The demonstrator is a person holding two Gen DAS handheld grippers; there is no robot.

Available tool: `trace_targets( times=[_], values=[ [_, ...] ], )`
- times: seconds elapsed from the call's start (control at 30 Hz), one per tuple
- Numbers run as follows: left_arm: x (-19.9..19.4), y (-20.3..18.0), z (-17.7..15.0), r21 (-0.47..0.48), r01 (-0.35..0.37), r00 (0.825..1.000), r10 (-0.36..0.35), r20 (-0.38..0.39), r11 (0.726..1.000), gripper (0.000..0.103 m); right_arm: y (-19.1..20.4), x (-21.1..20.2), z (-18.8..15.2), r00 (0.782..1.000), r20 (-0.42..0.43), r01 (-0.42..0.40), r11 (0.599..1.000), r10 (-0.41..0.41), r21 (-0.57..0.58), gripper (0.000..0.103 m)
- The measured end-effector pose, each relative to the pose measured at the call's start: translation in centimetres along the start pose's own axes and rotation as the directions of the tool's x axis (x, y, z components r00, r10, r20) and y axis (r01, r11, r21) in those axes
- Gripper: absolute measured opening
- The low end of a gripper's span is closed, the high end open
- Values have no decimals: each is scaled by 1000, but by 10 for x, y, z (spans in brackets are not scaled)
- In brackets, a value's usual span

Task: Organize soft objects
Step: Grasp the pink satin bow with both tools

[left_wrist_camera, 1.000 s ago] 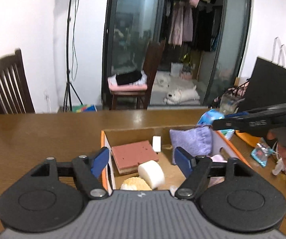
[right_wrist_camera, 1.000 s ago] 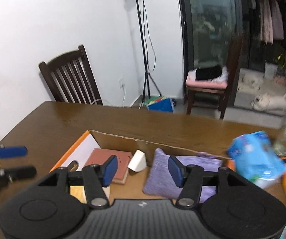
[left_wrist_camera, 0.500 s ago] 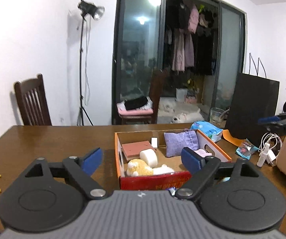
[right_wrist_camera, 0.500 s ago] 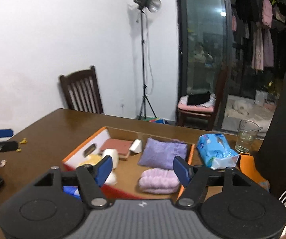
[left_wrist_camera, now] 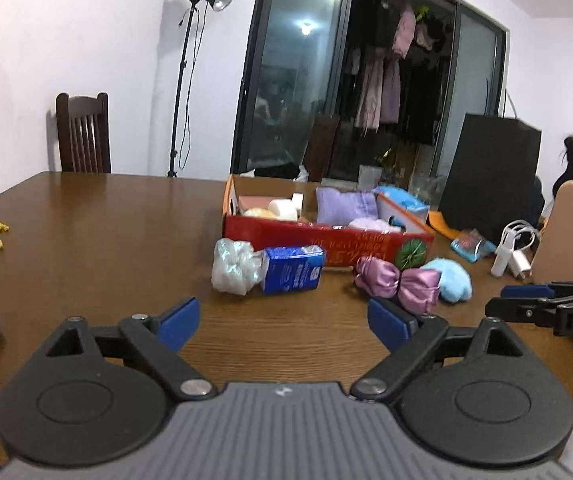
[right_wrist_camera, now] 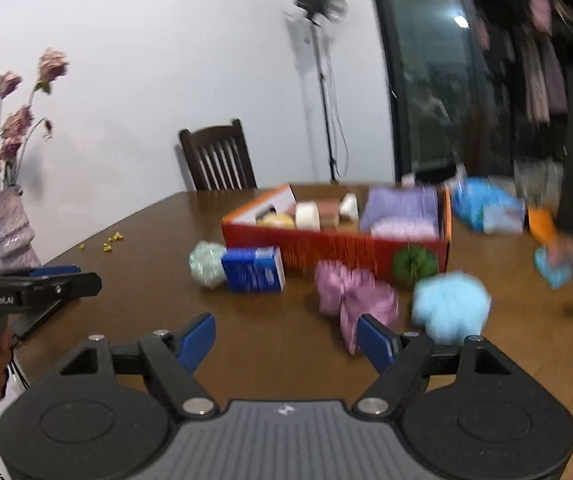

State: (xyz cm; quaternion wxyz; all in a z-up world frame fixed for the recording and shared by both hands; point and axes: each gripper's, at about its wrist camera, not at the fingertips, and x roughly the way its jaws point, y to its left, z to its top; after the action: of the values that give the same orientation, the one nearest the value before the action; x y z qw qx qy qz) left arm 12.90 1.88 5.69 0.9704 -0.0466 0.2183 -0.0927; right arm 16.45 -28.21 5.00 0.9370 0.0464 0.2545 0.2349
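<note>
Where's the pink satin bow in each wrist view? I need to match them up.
Left wrist: pink bow right of centre, on the table just in front of the red box, beyond the right fingertip.
Right wrist: pink bow, blurred, at centre-right, above the right fingertip.
Shared landmark: the fluffy blue puff directly to its right.
</note>
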Motion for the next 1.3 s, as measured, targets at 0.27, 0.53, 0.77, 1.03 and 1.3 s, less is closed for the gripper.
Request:
trace_targets(
  times=[0.27, 0.53, 0.77, 1.03, 1.3],
  values=[
    [41, -8, 2, 8, 40, 998, -39, -47, 999, 93, -20, 28, -2, 997, -9, 72, 996, -72, 43, 77],
    [86, -17, 4, 7, 53, 994, -52, -101, 999, 93, -53, 96, 23, 988, -1, 152, 986, -153, 61, 53],
    [98, -24, 6, 0, 88, 990, -88, -112, 996, 92, -40, 113, 11, 997, -63, 38, 997, -43, -74, 9],
    [123, -46, 1, -19, 190, 970, -191, -154, 982, 85, -14, 73, -35, 985, -157, -87, 994, 77, -58, 8],
    [176, -48, 7, -71, 203, 961, -212, -178, 977, 51, -49, 52, -12, 1000, 22, -8, 991, 5, 130, 48]
  ],
)
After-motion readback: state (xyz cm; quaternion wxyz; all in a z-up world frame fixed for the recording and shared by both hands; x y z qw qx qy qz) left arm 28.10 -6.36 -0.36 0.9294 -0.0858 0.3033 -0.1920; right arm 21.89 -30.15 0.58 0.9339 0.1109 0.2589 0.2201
